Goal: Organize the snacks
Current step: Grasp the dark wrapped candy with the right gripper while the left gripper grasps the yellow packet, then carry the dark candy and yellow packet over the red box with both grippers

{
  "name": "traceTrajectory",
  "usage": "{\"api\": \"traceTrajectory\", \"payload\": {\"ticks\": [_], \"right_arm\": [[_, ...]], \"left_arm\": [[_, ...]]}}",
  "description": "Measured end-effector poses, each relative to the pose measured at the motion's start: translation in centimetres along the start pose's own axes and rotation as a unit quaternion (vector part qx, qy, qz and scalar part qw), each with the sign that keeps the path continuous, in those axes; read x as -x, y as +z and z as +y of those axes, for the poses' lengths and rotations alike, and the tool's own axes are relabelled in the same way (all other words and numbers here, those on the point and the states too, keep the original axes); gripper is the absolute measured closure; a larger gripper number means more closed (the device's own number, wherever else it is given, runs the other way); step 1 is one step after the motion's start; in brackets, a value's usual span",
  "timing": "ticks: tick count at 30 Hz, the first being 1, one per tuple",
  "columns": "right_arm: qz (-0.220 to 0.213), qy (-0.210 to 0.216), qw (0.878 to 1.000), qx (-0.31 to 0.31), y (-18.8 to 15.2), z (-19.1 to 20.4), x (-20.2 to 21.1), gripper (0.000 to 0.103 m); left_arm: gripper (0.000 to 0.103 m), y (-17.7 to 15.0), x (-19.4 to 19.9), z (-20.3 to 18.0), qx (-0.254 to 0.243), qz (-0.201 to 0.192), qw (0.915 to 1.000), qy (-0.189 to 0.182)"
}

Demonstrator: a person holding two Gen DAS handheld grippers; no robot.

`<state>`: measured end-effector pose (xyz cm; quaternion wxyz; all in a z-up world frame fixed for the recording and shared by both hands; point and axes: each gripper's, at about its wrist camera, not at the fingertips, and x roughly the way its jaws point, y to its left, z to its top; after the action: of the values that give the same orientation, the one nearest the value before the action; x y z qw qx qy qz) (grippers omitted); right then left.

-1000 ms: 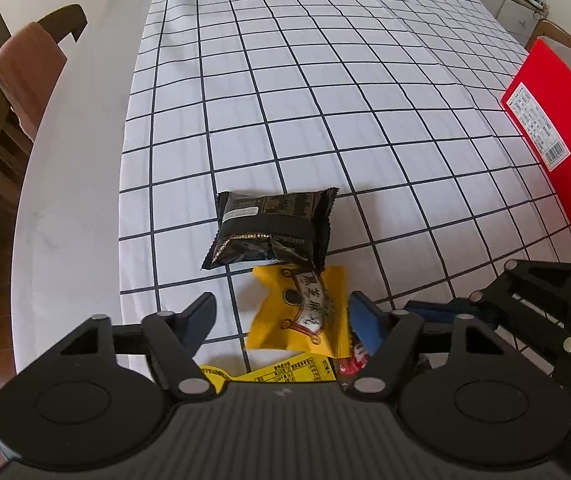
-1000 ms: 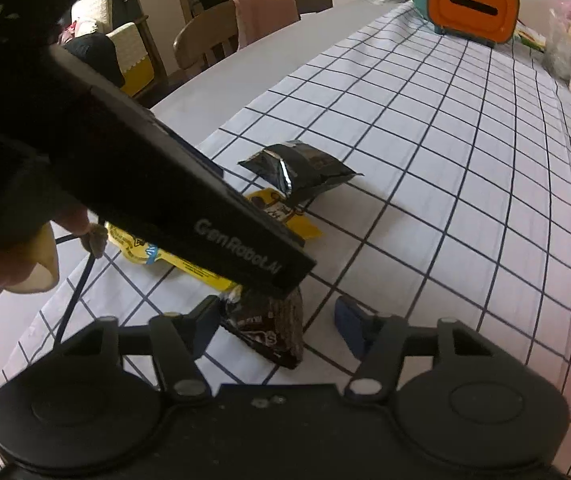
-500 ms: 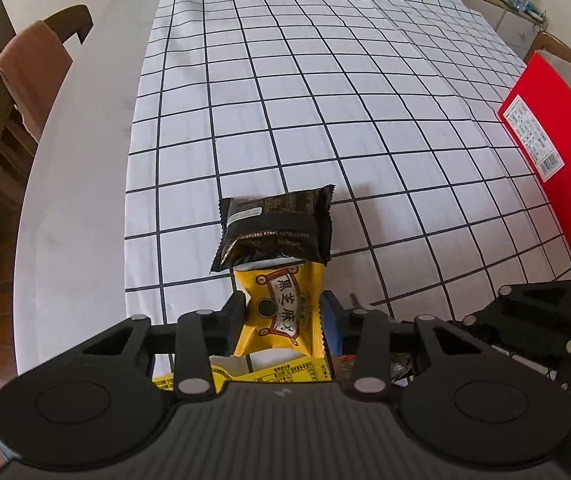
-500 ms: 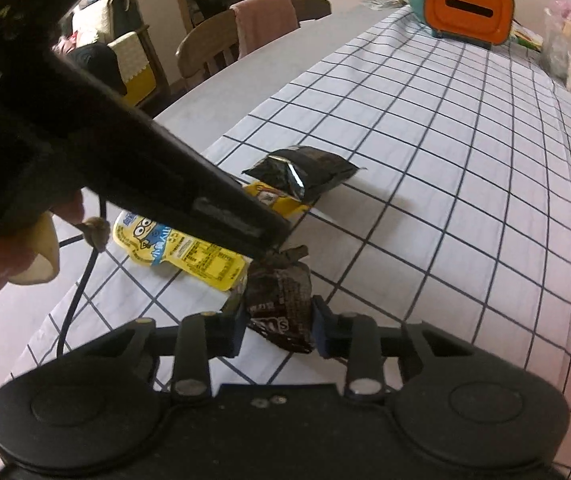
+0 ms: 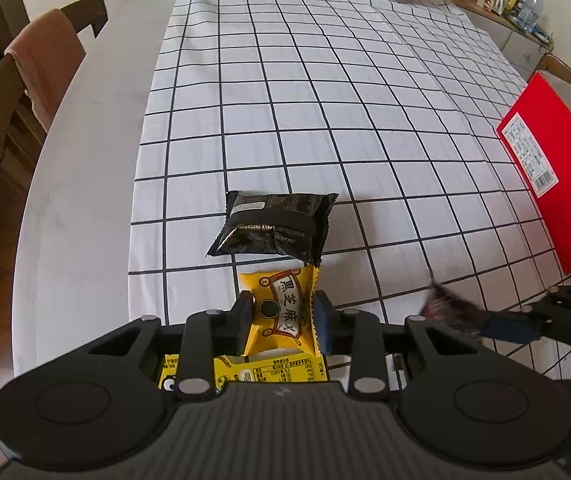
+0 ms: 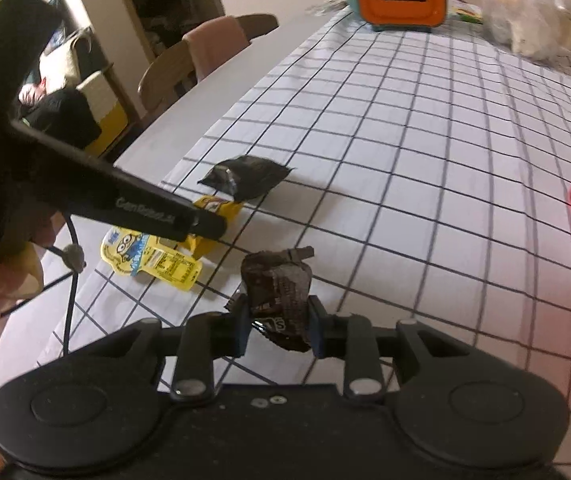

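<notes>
A white cloth (image 5: pixel 325 92) gridded in black is seen under a black packet (image 5: pixel 271 230), a yellow packet (image 5: pixel 281 312), and a red box (image 5: pixel 553 188).

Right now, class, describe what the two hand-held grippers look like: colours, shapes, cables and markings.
Both are matt black plastic. The left hand-held gripper and the right hand-held gripper each have blue-padded fingers on jointed links with silver rivets, above two round discs and a ribbed body. Seen from the right wrist, the left one's side bears grey "GenRobot.AI" lettering, with a thin black cable hanging below.
</notes>
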<state>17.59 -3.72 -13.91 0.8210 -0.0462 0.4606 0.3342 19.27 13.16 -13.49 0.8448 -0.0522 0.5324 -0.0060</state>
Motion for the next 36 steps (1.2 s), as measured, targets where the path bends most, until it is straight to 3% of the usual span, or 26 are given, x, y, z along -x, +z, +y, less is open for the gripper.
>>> {"api": "traceTrajectory", "payload": {"ticks": [18,27,36], "right_arm": [[-0.069,-0.007,0.996,-0.052,-0.4,-4.1,8.4,0.076],[-0.089,-0.012,0.994,-0.058,-0.9,-7.5,13.4,0.076],[-0.112,-0.03,0.991,-0.066,-1.5,-12.8,18.1,0.076]], "left_arm": [[0.072,-0.7,4.6,-2.7,0.008,-0.042,0.9989,-0.018],[0.072,0.3,8.4,-8.4,-0.016,-0.08,0.9963,-0.025],[0.072,1.8,10.4,-16.6,-0.056,-0.104,0.992,-0.044]]}}
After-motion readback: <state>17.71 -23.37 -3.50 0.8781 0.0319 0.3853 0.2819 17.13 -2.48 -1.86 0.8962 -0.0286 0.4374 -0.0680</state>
